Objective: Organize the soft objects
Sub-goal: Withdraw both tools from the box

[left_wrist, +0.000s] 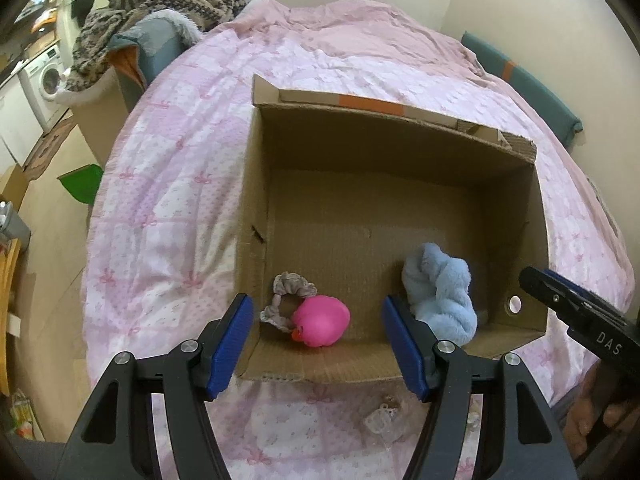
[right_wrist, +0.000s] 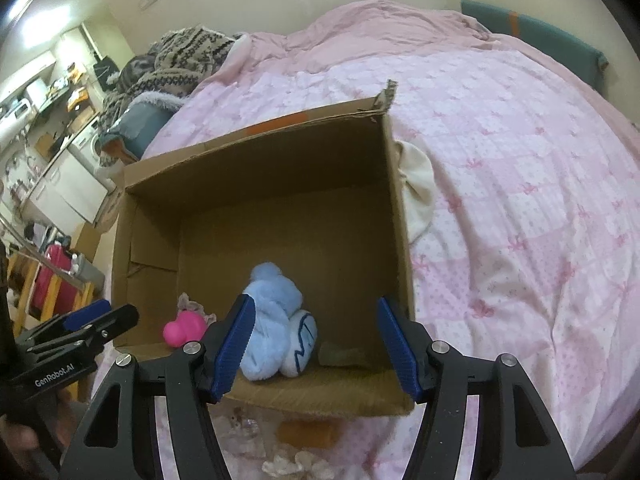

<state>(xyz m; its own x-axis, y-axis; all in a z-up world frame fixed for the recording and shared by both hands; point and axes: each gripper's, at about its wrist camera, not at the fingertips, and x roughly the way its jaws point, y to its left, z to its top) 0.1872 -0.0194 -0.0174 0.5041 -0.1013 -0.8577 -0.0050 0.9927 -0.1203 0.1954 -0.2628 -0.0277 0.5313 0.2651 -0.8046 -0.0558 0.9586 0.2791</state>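
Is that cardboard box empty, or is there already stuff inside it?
Not empty. The cardboard box holds a pink toy, a grey scrunchie and a blue plush.

I see a brown cardboard box [left_wrist: 400, 152] on a pink-and-white patchwork quilt [left_wrist: 180, 200] printed with bows. Inside sit a hot-pink toy [left_wrist: 322, 321], a greyish scrunchie [left_wrist: 290, 286] and a pale blue plush [left_wrist: 440, 296], possibly with dark blue stitching.
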